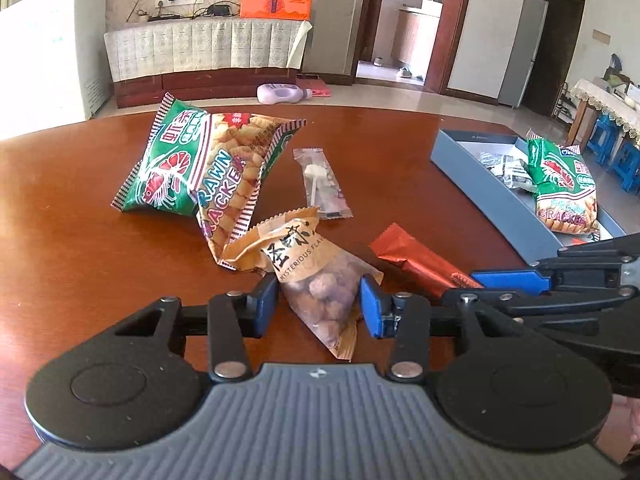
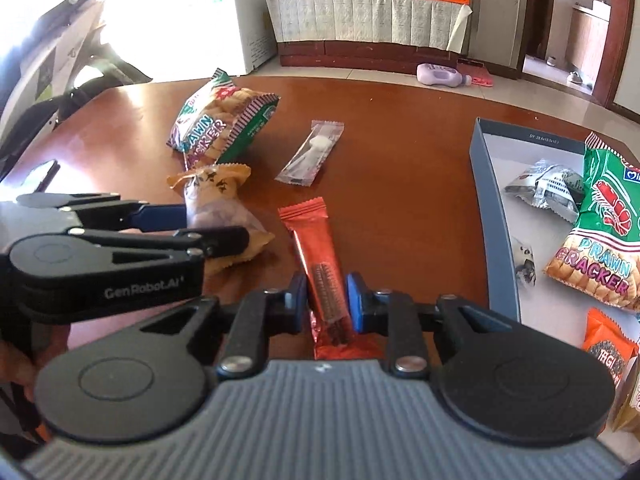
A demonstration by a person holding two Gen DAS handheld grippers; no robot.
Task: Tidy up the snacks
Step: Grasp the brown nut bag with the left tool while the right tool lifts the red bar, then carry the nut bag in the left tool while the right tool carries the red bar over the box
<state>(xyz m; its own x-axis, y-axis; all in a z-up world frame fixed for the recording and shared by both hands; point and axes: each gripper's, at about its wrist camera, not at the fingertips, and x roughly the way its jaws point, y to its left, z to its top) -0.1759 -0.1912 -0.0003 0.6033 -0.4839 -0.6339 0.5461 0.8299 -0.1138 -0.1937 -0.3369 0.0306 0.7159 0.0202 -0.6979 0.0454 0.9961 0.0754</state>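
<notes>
A tan bag of coated nuts [image 1: 316,276] lies on the brown table, and my left gripper [image 1: 320,300] is shut on it, its blue pads pressing the bag's two sides. The right wrist view shows the same grip, the left gripper [image 2: 208,226] coming in from the left. A red foil snack bar [image 2: 316,240] lies lengthwise between the pads of my right gripper [image 2: 326,300], which is shut on its lower half. In the left wrist view the bar [image 1: 416,260] runs under the right gripper [image 1: 472,286].
A large prawn cracker bag [image 1: 188,168] and a clear wrapper with a white sweet [image 1: 320,180] lie further back on the table. At the right stands a grey box [image 2: 496,216] holding another prawn cracker bag [image 2: 600,232], silver packets [image 2: 548,188] and an orange packet [image 2: 608,356].
</notes>
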